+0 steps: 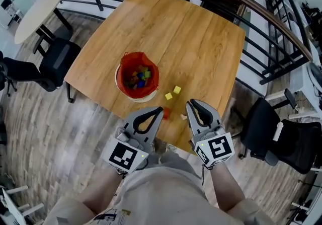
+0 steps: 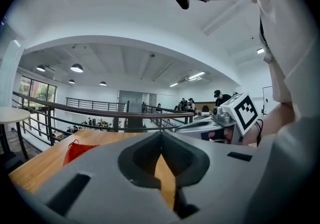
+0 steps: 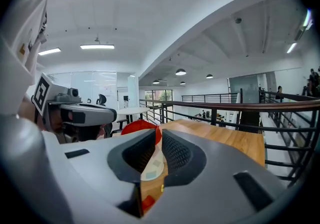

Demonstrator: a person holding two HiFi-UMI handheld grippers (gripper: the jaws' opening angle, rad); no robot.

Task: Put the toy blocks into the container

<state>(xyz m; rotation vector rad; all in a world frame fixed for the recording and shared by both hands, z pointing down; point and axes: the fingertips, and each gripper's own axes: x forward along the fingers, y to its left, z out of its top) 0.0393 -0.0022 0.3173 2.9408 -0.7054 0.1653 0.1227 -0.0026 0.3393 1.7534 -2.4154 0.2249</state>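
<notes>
Three toy blocks are lying loose on the table point(image 1: 176, 32), outside the container: a yellow block point(image 1: 176, 89), a second yellow block point(image 1: 168, 96) just beside it, & a red block point(image 1: 166, 114) nearer the front edge. The container point(image 1: 136, 99) is sitting just left of them: a white bowl w/ a red liner point(image 1: 132, 63) rising above its rim. Inside, a heap of blocks point(image 1: 139, 77) is showing blue, green, yellow & red; we can't tell the exact count. So most of the job is looking done, w/ three pcs left.

We're holding both tools low at the near edge, tips pointing toward the loose pcs. The left gripper point(image 1: 160, 111) is keeping its jaws closed, tips meeting, nothing btwn them. The right gripper point(image 1: 189, 104) is likewise closed & empty. The red block is lying btwn the two tips, touching neither as far as we can tell. Probably we're lining up on it since it's closest, & the jaws would need opening first.
</notes>
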